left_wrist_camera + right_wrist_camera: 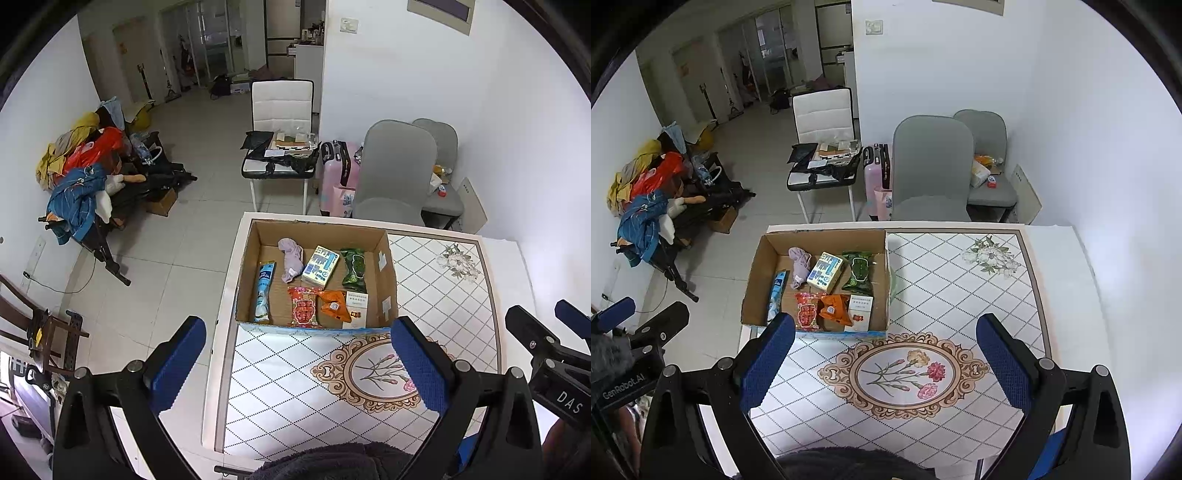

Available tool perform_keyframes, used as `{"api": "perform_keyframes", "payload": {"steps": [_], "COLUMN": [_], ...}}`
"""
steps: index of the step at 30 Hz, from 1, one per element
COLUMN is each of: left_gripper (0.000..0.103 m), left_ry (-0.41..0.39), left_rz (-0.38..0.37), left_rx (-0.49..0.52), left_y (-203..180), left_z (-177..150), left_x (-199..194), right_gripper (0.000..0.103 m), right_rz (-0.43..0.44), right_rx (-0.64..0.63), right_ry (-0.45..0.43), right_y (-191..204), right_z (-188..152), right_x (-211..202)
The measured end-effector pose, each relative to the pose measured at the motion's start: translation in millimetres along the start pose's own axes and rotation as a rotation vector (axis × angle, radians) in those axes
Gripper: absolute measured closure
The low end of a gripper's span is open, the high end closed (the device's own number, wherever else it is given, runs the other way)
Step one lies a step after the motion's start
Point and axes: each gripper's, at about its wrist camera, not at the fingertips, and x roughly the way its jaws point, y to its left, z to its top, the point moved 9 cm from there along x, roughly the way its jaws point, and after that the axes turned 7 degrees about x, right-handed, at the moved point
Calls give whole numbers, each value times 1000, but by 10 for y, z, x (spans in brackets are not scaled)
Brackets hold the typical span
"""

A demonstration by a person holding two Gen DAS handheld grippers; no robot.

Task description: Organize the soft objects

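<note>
A: So, both held back over the table: left gripper and right gripper spread wide, holding and touching nothing.

B: Step?

A: Looks like the finish. The cardboard box beyond holds the lilac cloth, packets and cartons.

B: Next?

A: Probably a check; nothing soft lies outside the box.

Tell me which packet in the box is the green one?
The dark green packet at the back right of the cardboard box. Beside it sits a pale carton; the front packets are red and orange.
</note>
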Motion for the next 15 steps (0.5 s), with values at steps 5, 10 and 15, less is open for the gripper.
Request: {"api": "perform_keyframes", "payload": {"steps": [5,10,15], "left_gripper": [0,0,0], "left_ry": [0,-4,-6], "left_rz": [-2,-2,-4], "left_rx": [3,5,10], "left_y": [-22,-34,-18], "left_z": [1,8,5], "left_x": [4,4,-3], "right_gripper": [3,3,3], "right_rz": [-8,-7,-6], "right_rx": [3,5,12], "right_ry": [-5,-11,-15], "right_y": [-6,3,-17], "right_z": [-2,-1,8], "right_x": [-12,-44,-57]}}
